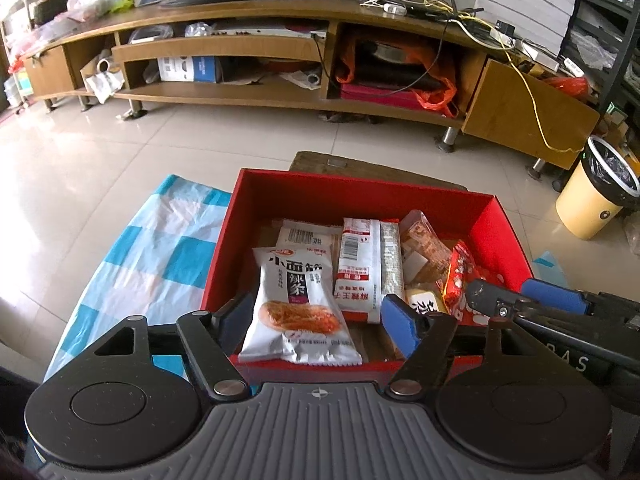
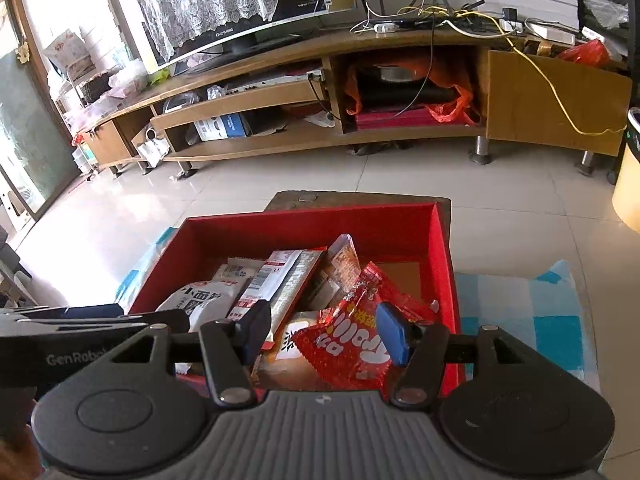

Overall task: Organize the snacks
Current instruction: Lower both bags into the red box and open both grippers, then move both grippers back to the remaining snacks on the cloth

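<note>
While both tools hang over the near edge of the red box [image 1: 360, 196], each has its jaws spread apart and grips nothing. The left tool [image 1: 316, 316] straddles the white noodle-snack packet [image 1: 298, 304], which lies directly ahead between its pads, long axis running away from the tool and near end draped over the box's front wall. The right tool [image 2: 324, 332] frames the red spotted packet [image 2: 352, 344], tilted on top of the pile. Judging by position, the left tool is nearer the white packet, the right nearer the red. Further in lie 2 more long white packets and a clear-wrapped snack [image 1: 424, 244]. Beneath is a blue-checked cloth [image 1: 160, 248] on the counter.
</note>
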Action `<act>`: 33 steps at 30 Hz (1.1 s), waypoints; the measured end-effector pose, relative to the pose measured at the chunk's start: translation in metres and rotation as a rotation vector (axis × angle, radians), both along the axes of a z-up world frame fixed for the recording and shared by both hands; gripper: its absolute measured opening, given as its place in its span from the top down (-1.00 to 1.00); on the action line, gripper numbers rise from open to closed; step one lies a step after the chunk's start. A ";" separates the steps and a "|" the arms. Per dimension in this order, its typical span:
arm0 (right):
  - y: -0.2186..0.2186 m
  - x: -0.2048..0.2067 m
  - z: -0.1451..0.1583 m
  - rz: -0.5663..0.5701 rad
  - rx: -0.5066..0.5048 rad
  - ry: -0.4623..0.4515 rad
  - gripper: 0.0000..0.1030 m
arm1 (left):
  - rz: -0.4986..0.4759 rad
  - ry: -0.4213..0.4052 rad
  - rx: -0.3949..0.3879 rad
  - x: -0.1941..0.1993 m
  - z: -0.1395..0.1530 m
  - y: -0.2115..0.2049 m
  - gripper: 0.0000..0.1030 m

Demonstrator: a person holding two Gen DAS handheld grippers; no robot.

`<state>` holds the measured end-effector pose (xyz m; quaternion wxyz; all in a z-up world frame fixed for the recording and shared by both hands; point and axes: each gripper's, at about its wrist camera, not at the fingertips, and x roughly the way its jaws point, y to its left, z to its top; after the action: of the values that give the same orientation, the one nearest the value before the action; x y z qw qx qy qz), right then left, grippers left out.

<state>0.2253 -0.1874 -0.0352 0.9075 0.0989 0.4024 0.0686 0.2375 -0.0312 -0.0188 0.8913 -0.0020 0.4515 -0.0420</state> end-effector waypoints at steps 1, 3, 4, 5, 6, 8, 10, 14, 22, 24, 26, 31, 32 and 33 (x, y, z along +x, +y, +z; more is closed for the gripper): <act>0.000 -0.002 0.000 0.000 0.000 0.001 -0.08 | 0.000 0.000 0.000 -0.001 0.000 0.000 -0.51; 0.001 -0.005 0.000 0.002 -0.002 0.005 -0.08 | 0.000 0.001 -0.001 -0.004 0.000 0.000 -0.52; 0.001 -0.006 0.000 0.002 -0.003 0.008 -0.08 | -0.001 0.002 -0.001 -0.005 0.000 0.000 -0.52; 0.000 -0.008 0.000 0.002 -0.002 0.008 -0.08 | -0.001 0.004 -0.002 -0.006 -0.001 0.000 -0.52; 0.000 -0.010 0.000 0.002 -0.001 0.009 -0.08 | -0.002 0.005 -0.002 -0.007 -0.002 0.001 -0.52; 0.000 -0.013 0.001 0.001 0.000 0.008 -0.08 | -0.003 0.009 -0.001 -0.010 -0.002 0.002 -0.52; -0.002 -0.017 0.002 -0.003 0.002 0.011 -0.08 | -0.004 0.011 -0.001 -0.014 -0.002 0.003 -0.53; -0.006 -0.024 0.000 -0.010 0.003 0.022 -0.09 | -0.008 0.020 0.003 -0.025 -0.005 0.005 -0.56; -0.013 -0.044 -0.006 -0.023 0.006 0.062 -0.10 | -0.025 0.055 0.020 -0.046 -0.015 0.006 -0.57; -0.015 -0.049 -0.008 -0.024 0.003 0.071 -0.10 | -0.028 0.069 0.016 -0.051 -0.019 0.006 -0.58; -0.017 -0.054 -0.010 -0.029 -0.001 0.083 -0.11 | -0.030 0.083 0.014 -0.055 -0.022 0.006 -0.58; -0.029 -0.066 -0.015 -0.052 -0.008 0.111 -0.12 | -0.045 0.128 0.002 -0.058 -0.033 0.001 -0.58; -0.032 -0.068 -0.017 -0.058 -0.011 0.119 -0.13 | -0.049 0.132 -0.001 -0.059 -0.034 -0.001 -0.58; -0.035 -0.069 -0.018 -0.065 -0.012 0.125 -0.13 | -0.054 0.136 -0.003 -0.059 -0.035 -0.004 -0.58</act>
<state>0.1562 -0.2228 -0.0528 0.8829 0.1107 0.4554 0.0302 0.1789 -0.0351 -0.0534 0.8571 0.0062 0.5108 -0.0665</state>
